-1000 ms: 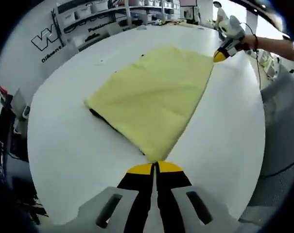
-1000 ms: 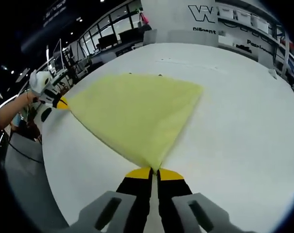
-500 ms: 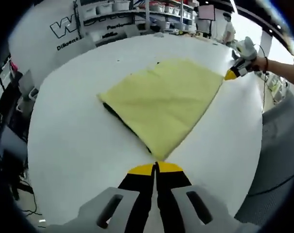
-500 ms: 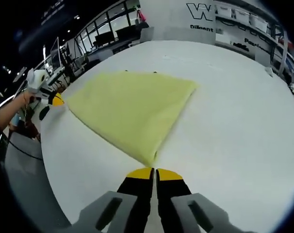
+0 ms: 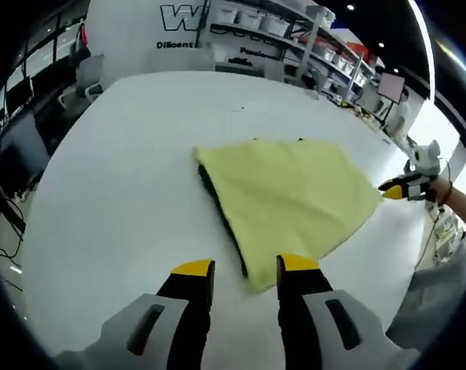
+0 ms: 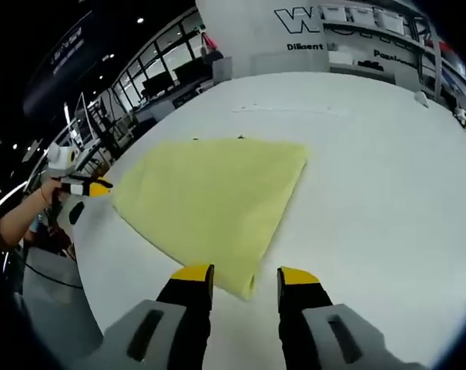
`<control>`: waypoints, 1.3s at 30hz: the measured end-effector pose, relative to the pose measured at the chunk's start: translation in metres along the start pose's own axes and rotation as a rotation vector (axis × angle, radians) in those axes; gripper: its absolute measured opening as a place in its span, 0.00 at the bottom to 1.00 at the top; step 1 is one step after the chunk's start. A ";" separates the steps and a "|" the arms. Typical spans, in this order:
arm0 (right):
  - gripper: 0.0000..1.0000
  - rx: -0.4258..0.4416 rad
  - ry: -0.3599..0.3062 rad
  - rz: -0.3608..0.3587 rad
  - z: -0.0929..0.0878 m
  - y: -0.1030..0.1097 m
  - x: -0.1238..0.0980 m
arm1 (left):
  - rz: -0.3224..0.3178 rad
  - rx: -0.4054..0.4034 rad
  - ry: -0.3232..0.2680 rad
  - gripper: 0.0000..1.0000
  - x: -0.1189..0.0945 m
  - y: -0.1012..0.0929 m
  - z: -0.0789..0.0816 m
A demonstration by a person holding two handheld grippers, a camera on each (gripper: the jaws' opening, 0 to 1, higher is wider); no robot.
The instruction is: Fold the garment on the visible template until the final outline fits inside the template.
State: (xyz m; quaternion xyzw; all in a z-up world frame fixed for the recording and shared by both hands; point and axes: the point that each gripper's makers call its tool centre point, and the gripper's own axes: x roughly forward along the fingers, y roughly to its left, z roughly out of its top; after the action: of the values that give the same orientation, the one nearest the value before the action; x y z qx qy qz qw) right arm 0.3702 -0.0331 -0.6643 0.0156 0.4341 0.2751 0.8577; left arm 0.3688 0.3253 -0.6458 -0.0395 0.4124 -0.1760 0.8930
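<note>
A folded pale yellow garment (image 5: pixel 286 196) lies flat on the white table (image 5: pixel 117 162). A thin dark edge of the template (image 5: pixel 219 210) peeks out along its left side. My left gripper (image 5: pixel 245 267) is open, its jaws standing either side of the garment's near corner without holding it. In the right gripper view the same garment (image 6: pixel 213 196) spreads ahead, and my right gripper (image 6: pixel 245 274) is open over its near corner. Each gripper also shows off the garment's far corner in the other's view: the right gripper (image 5: pixel 402 187) and the left gripper (image 6: pixel 82 186), each held by a hand.
The table edge (image 6: pixel 86 293) curves close below the garment's near corner. Shelves with bins (image 5: pixel 294 38) and a lettered white wall (image 6: pixel 310 19) stand beyond the table. Desks with monitors (image 6: pixel 167 73) line the far left. A person's forearm (image 5: pixel 460 204) reaches in from the right.
Both grippers were shut on the garment's corners and have opened, letting it go. The garment now rests flat. Both cameras have swung, so the scene has shifted.
</note>
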 end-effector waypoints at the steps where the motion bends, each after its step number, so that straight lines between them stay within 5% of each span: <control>1: 0.28 0.000 0.005 0.003 0.000 0.000 0.002 | -0.004 -0.012 -0.005 0.36 0.001 -0.002 0.001; 7: 0.27 0.000 0.029 -0.001 -0.001 0.000 0.009 | 0.003 -0.067 0.047 0.36 0.012 -0.003 -0.010; 17: 0.04 -0.003 0.058 -0.007 -0.005 0.001 0.013 | -0.007 -0.037 0.062 0.19 0.017 -0.006 -0.019; 20: 0.00 -0.005 0.059 -0.009 -0.006 0.002 0.012 | -0.003 0.033 0.071 0.16 0.019 -0.009 -0.020; 39: 0.00 -0.004 0.072 -0.008 -0.028 0.008 -0.008 | -0.024 0.095 0.082 0.13 0.012 -0.022 -0.031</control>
State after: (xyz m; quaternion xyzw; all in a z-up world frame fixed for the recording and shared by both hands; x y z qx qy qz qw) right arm 0.3417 -0.0361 -0.6742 0.0020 0.4641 0.2729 0.8427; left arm 0.3466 0.3029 -0.6699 0.0052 0.4391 -0.2078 0.8740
